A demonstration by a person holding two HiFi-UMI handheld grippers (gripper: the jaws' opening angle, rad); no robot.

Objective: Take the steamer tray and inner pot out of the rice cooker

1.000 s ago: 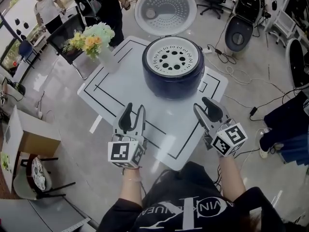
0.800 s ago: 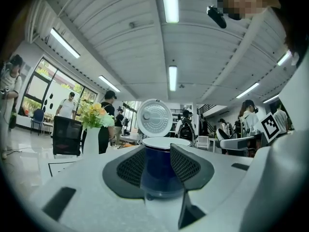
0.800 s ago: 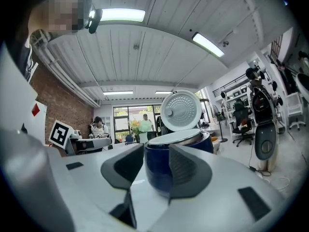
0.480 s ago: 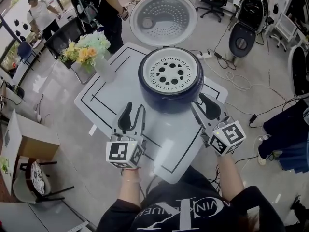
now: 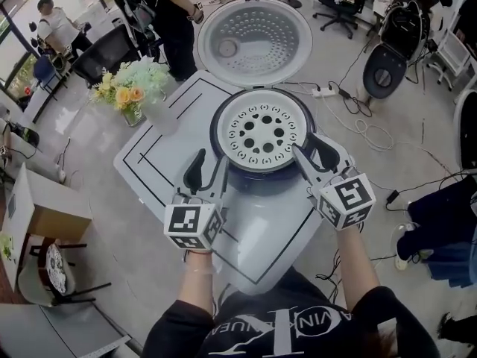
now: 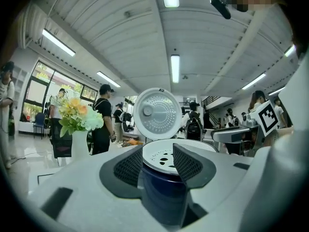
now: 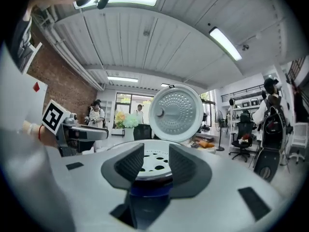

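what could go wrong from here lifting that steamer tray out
The steamer tray sits snug in the rice cooker; its thin rim gives the right claw little to pinch, so it may slip.
The left claw, whose jaws have just been opening with nothing between them, looks aimed at the cooker's wall below the rim; it might shove the cooker.

A round rice cooker (image 5: 257,176) with a dark navy body stands upright on a white table (image 5: 171,140), toward its far right edge. Its lid (image 5: 253,42) is swung fully open and stands up behind the body, showing a silvery, dimpled inner face with a small round cap. A white, round steamer tray (image 5: 261,134) sits level in the cooker's mouth, pierced by rings of round holes around a larger central one. The inner pot lies hidden beneath the tray.
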